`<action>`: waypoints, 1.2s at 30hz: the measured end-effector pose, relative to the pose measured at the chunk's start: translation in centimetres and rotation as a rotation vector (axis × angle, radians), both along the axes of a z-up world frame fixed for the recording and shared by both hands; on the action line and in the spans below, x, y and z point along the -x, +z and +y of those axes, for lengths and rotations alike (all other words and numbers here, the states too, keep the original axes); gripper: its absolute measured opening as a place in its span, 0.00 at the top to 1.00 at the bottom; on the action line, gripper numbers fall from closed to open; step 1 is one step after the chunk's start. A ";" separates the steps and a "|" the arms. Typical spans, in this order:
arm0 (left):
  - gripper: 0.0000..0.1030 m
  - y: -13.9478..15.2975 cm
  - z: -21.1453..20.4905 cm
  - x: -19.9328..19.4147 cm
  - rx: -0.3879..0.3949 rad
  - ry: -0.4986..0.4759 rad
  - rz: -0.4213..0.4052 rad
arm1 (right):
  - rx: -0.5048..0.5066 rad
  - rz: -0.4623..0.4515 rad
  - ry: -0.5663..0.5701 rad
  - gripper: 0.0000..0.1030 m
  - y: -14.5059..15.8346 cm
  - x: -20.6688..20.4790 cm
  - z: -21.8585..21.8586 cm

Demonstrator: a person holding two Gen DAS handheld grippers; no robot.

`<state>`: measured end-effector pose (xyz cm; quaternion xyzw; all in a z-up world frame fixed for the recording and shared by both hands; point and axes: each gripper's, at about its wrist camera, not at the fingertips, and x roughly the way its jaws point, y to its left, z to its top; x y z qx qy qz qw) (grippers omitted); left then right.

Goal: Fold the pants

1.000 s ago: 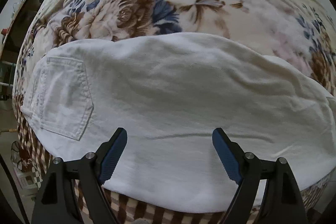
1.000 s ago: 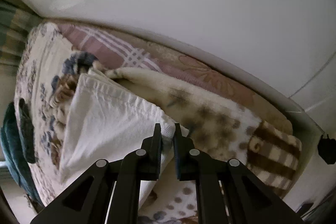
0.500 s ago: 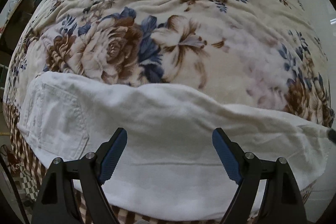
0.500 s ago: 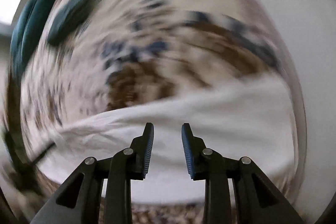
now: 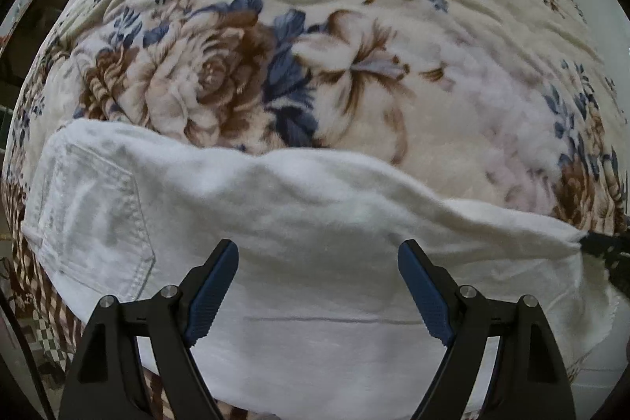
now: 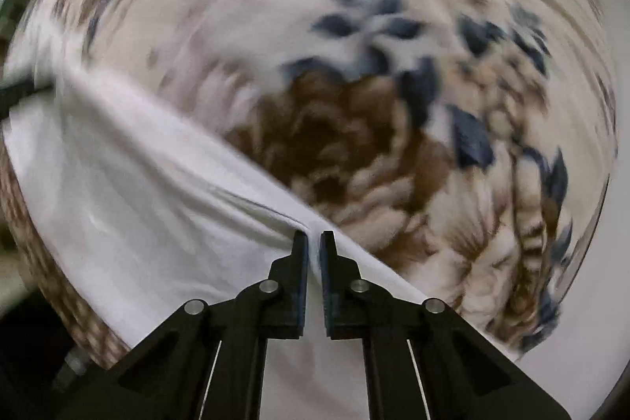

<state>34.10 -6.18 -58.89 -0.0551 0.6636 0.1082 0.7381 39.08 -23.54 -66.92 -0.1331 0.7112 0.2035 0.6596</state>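
White pants (image 5: 315,243) lie folded lengthwise on the floral blanket (image 5: 354,73), back pocket (image 5: 94,219) at left. Left gripper (image 5: 318,262) hovers over the pants, fingers wide apart, holding nothing. Right gripper (image 6: 314,243) is clamped on the pants' edge; that view is motion-blurred.

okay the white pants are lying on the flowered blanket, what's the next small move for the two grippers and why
Probably bring the left gripper down and close it on the white pants. Its jaws stand wide open above the cloth, while the right gripper is shut on the pants' edge, so only one side is held for folding.
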 end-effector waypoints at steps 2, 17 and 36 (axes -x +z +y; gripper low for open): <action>0.20 -0.5 0.0 0.1 0.001 -0.001 0.011 | -0.057 0.015 -0.148 0.94 0.1 -0.5 -1.9; 0.20 2.4 4.0 0.6 -0.001 0.037 -0.026 | -0.302 0.002 -0.439 0.39 6.3 0.1 -3.1; 0.20 -0.6 11.8 -1.7 0.190 0.083 0.037 | -0.295 0.206 -0.466 0.96 5.1 -5.7 3.7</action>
